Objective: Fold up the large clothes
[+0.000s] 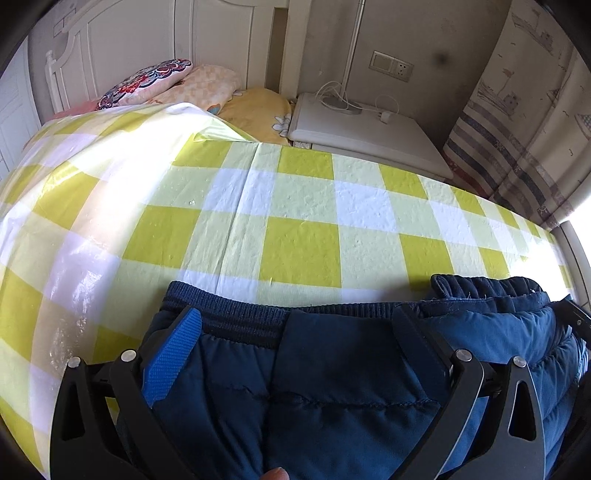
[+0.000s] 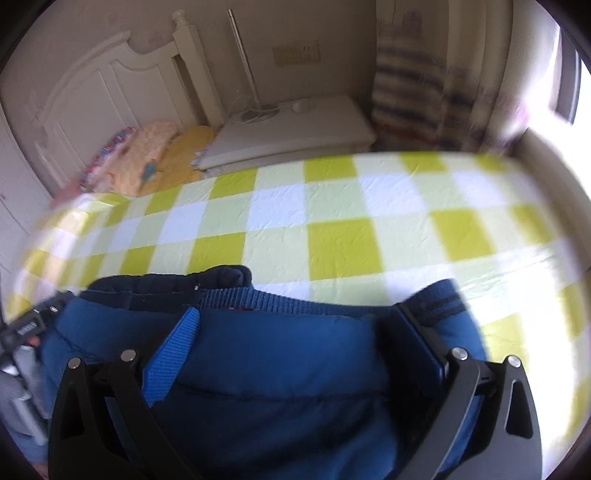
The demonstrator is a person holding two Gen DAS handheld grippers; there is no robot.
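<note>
Dark blue padded trousers with a ribbed waistband lie on the yellow-and-white checked bed cover. My left gripper is open, its fingers spread wide over the waistband with padded cloth filling the gap between them. In the right wrist view the same trousers fill the space between the wide-apart fingers of my right gripper, which is open too. A bunched fold of the waistband sticks up at its left. The right wrist view is blurred by motion. A person's fingertip shows at the bottom edge.
Several pillows lie at the white headboard. A white nightstand with cables stands beside the bed, and a striped curtain hangs to its right. Checked cover stretches ahead of the trousers.
</note>
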